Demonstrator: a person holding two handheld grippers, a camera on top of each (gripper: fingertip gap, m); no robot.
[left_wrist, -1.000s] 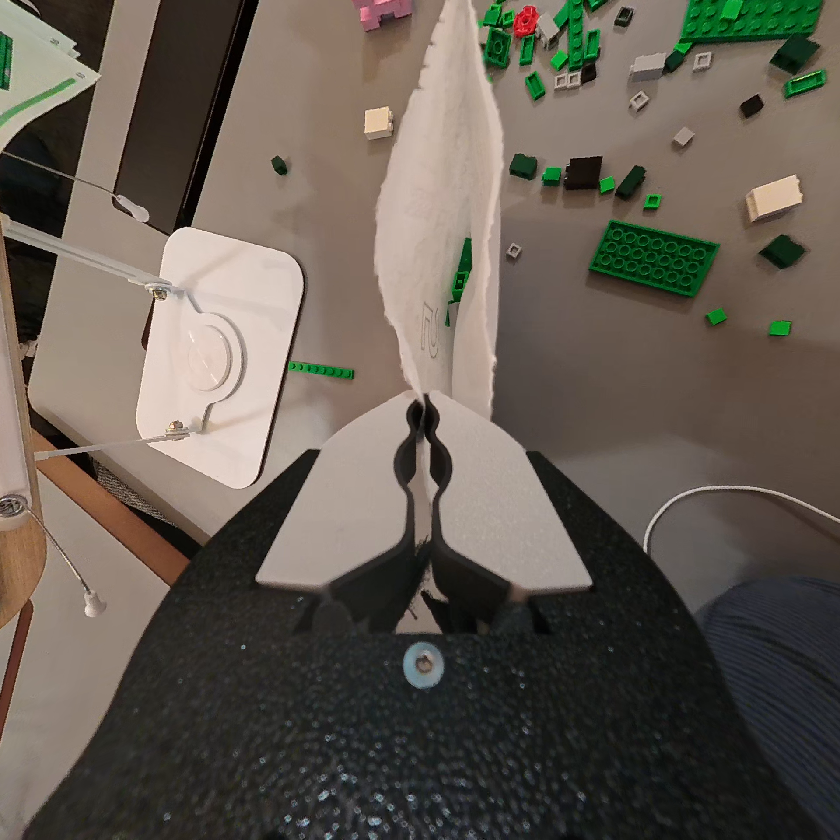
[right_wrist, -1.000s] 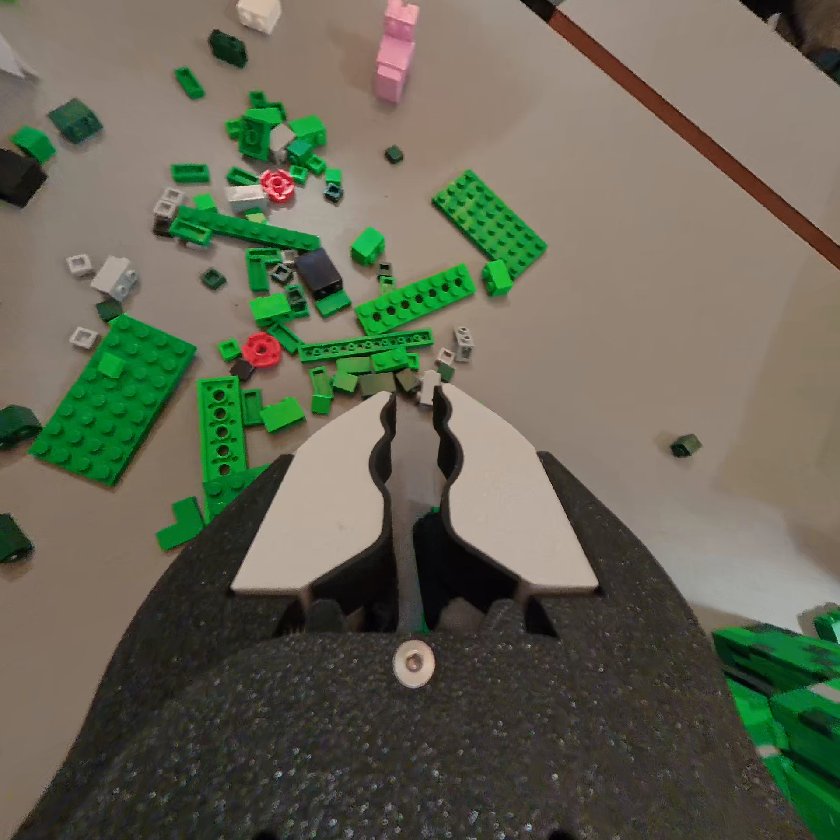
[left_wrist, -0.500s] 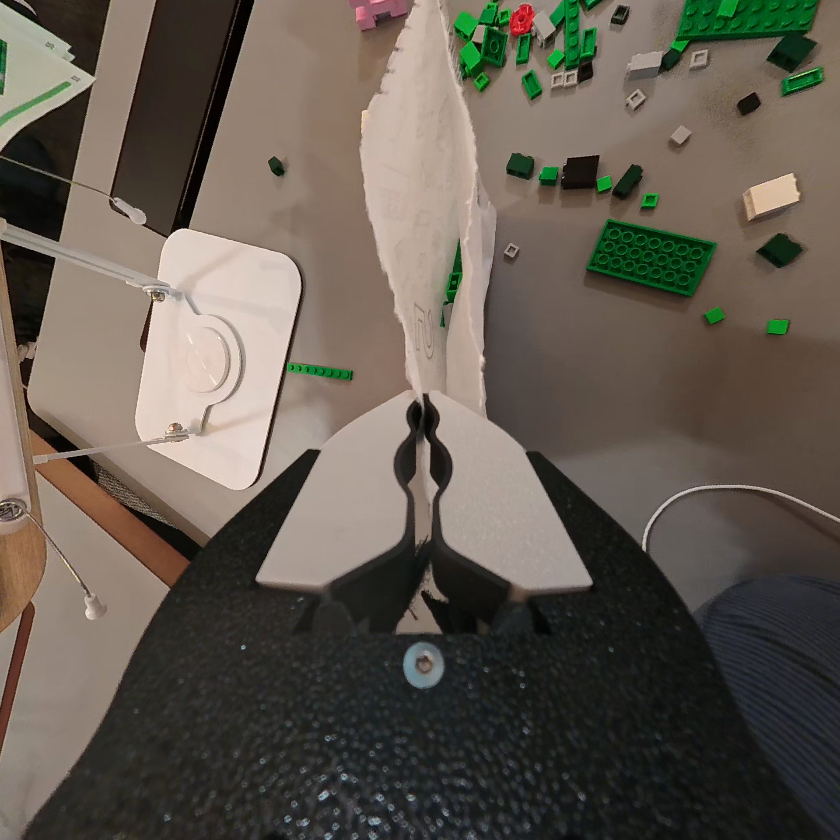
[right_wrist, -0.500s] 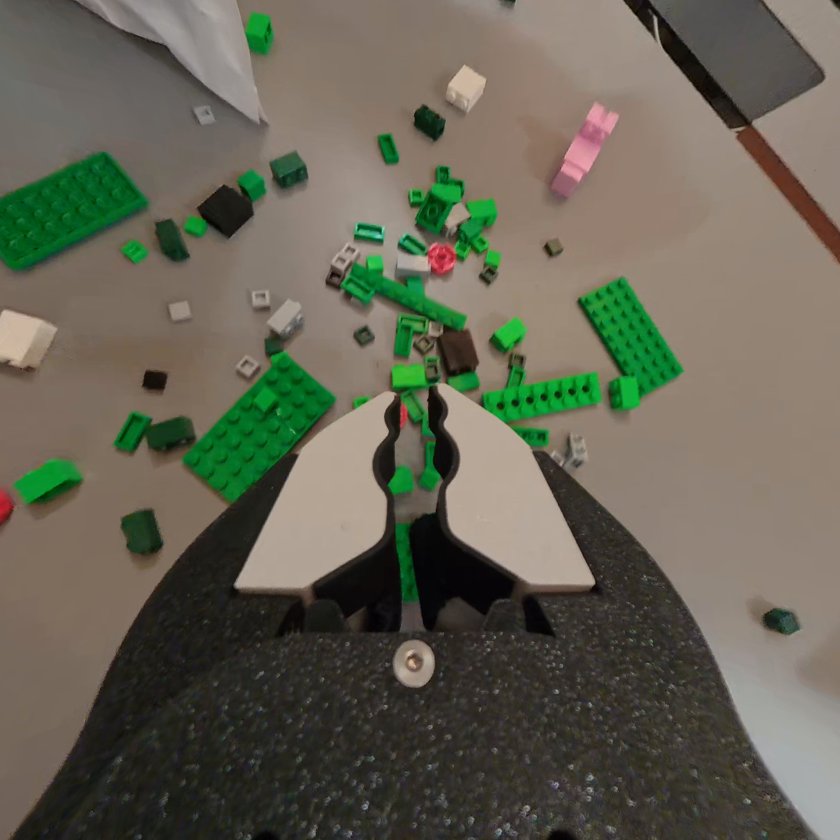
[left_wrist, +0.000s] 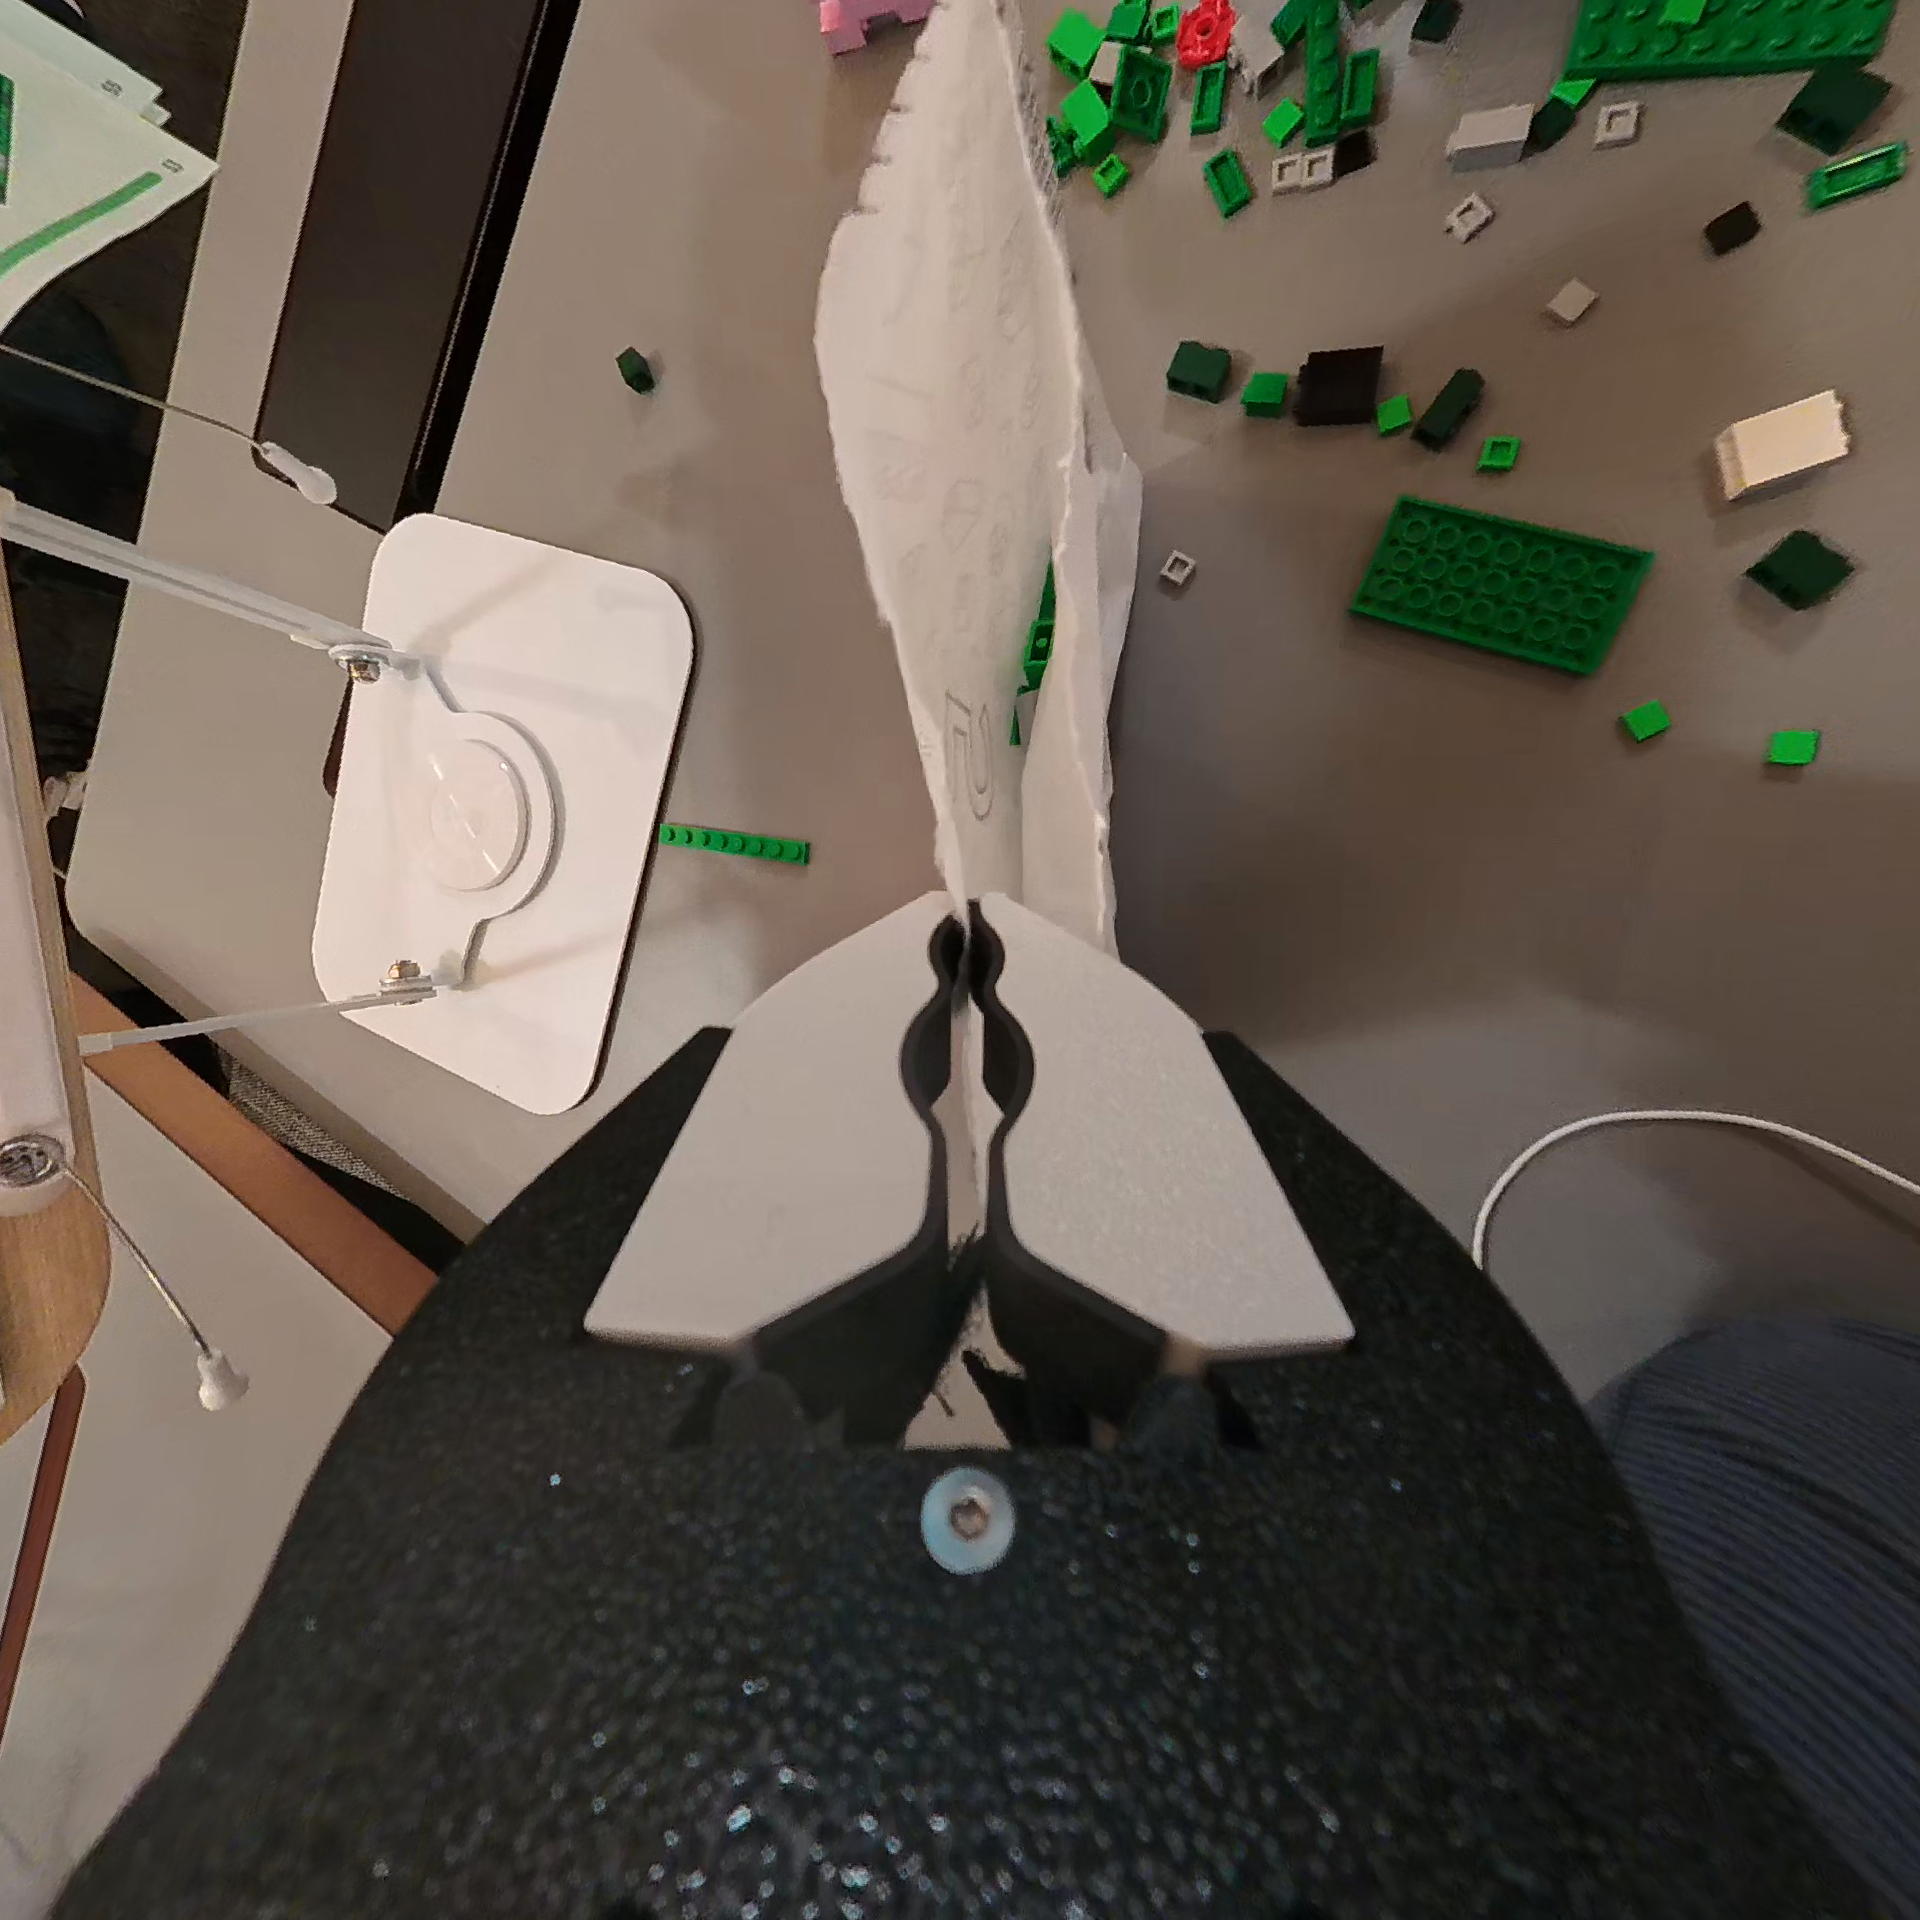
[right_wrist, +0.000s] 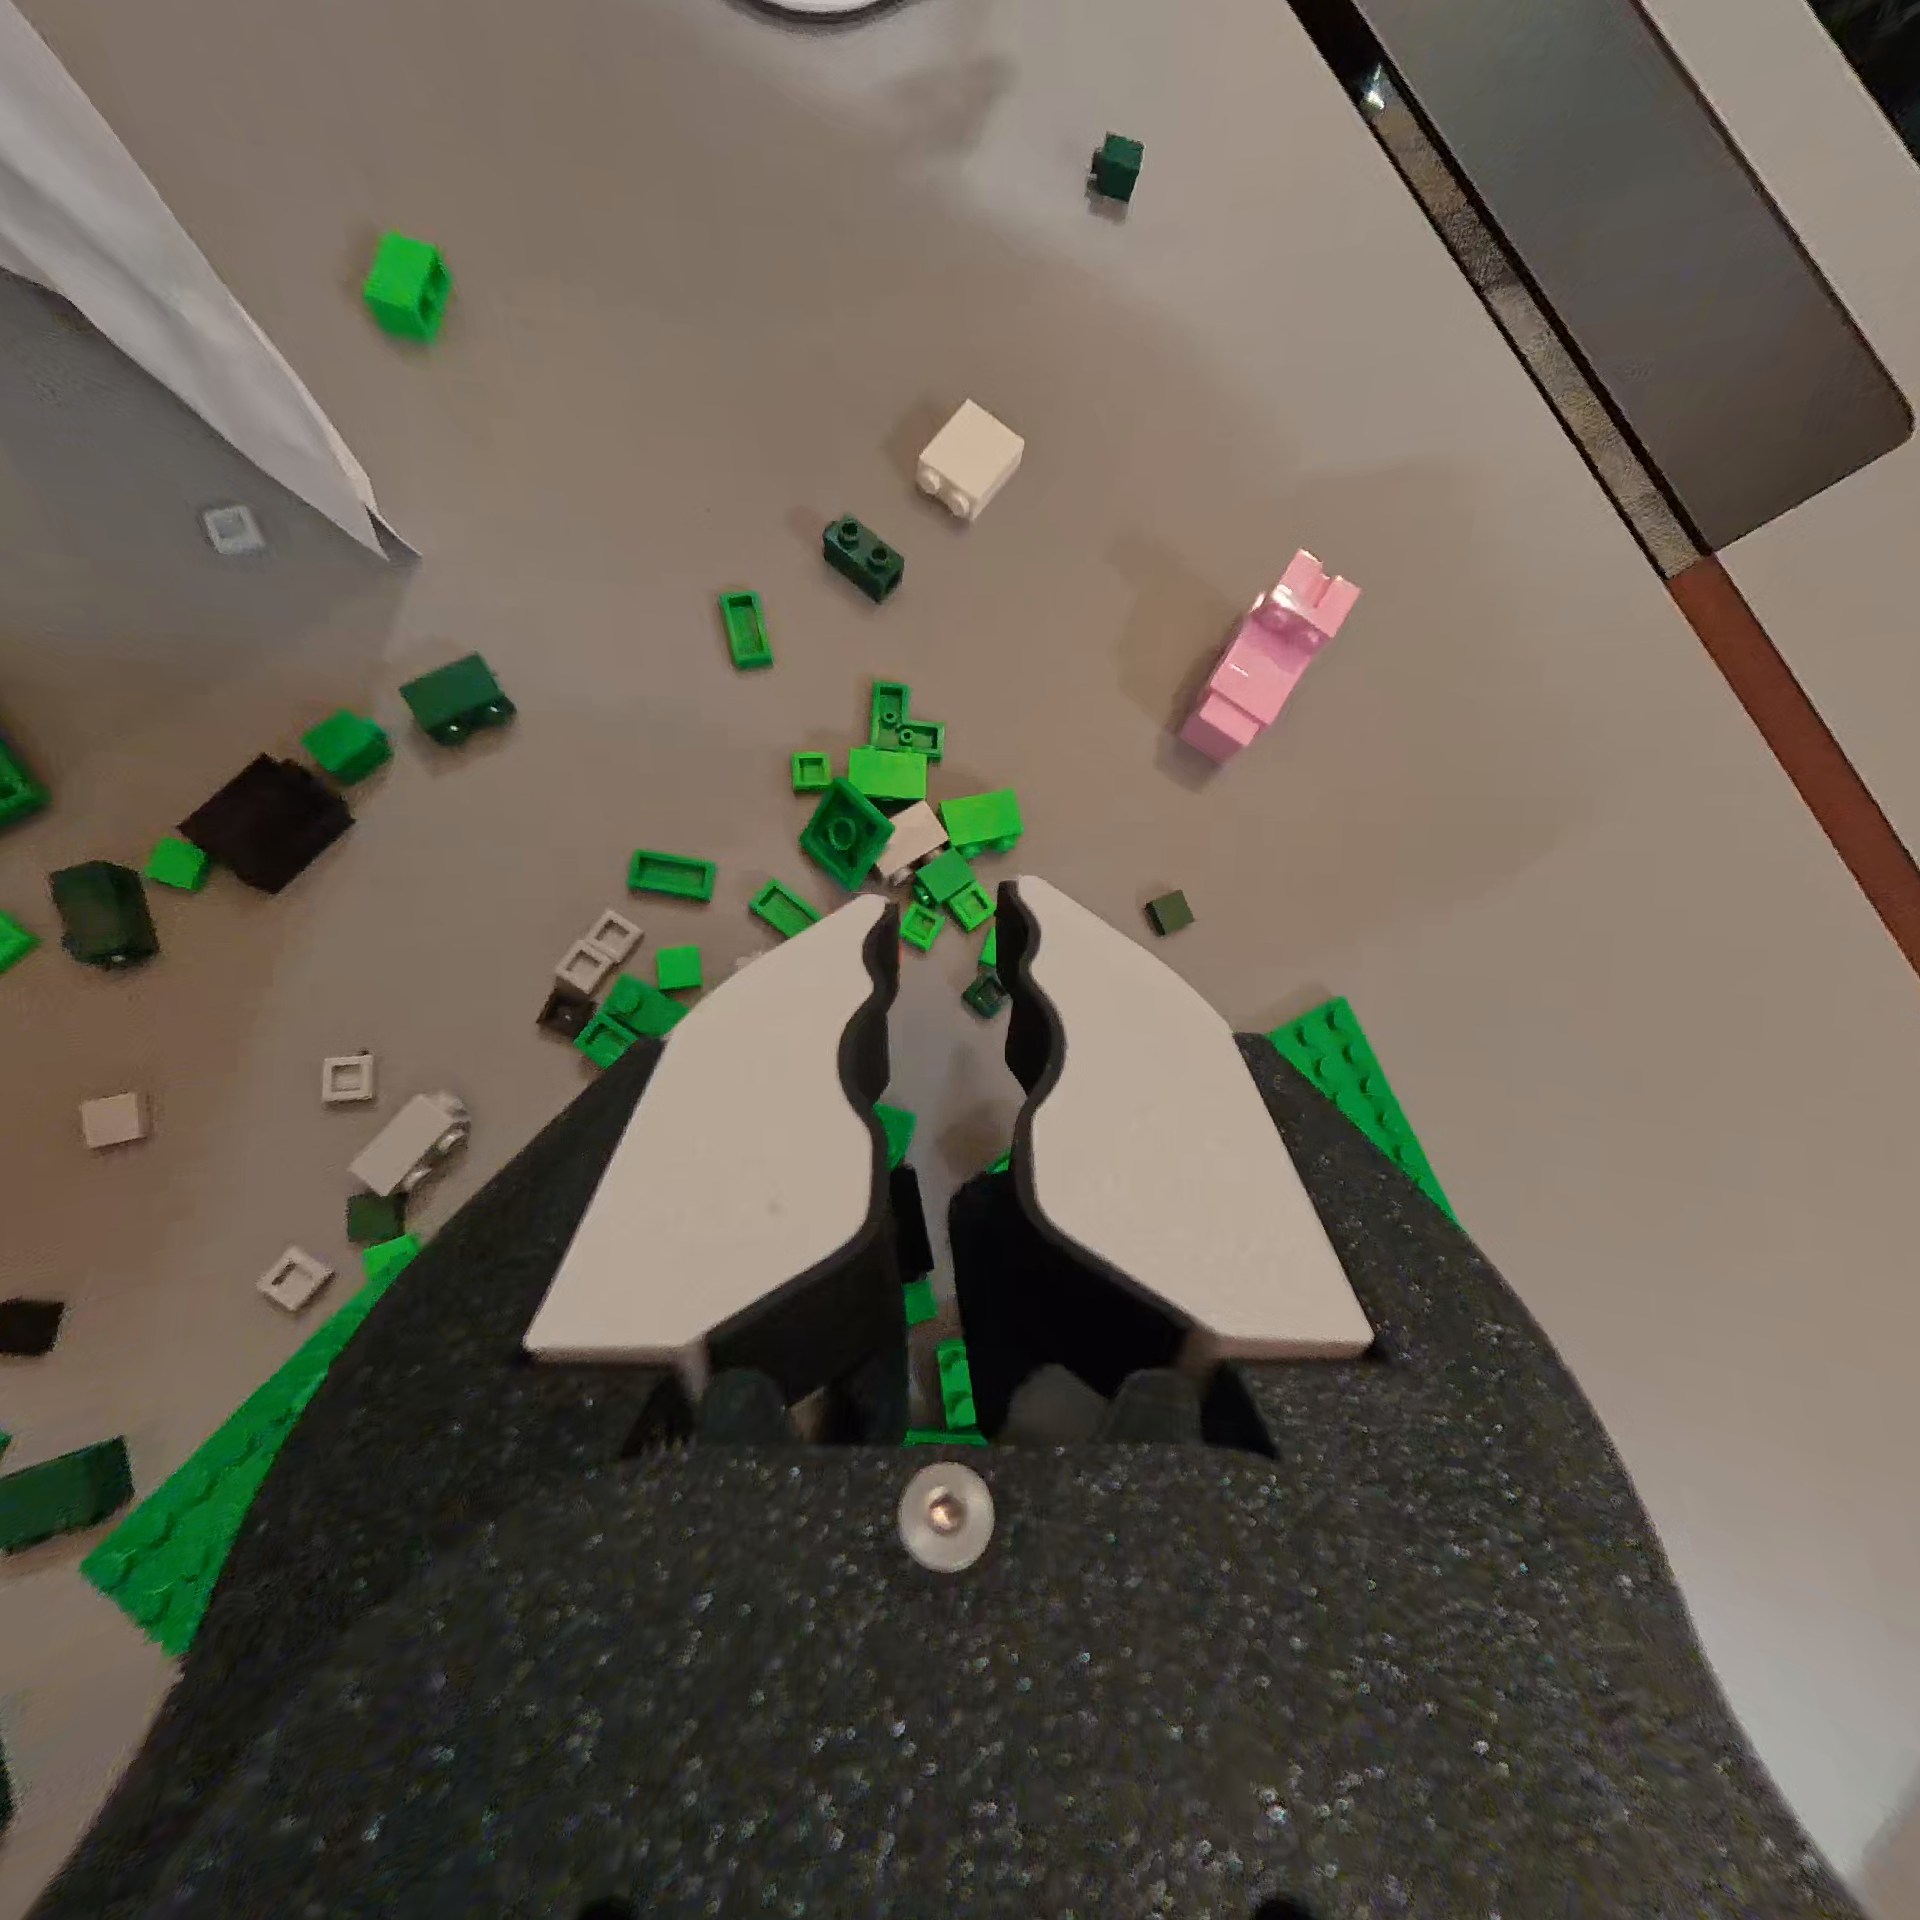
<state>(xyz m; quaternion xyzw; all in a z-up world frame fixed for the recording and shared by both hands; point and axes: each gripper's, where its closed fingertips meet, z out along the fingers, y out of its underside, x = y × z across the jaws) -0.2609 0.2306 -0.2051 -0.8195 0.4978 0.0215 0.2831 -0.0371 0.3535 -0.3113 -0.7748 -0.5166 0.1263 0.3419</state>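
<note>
My left gripper (left_wrist: 966, 920), jaws clenched on the torn white paper bag (left_wrist: 966, 416), holds it above the counter (left_wrist: 1351, 883); my right gripper (right_wrist: 943, 914), jaws released, hovers over green bricks (right_wrist: 883, 800); keep the clamp firm.

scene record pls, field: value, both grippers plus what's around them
left gripper: shut on torn white paper bag, held above the table
right gripper: open, empty, over a cluster of small green bricks
surface: grey table
nearby: pink brick figure, white brick, green plate, white lamp base, white cable
</note>
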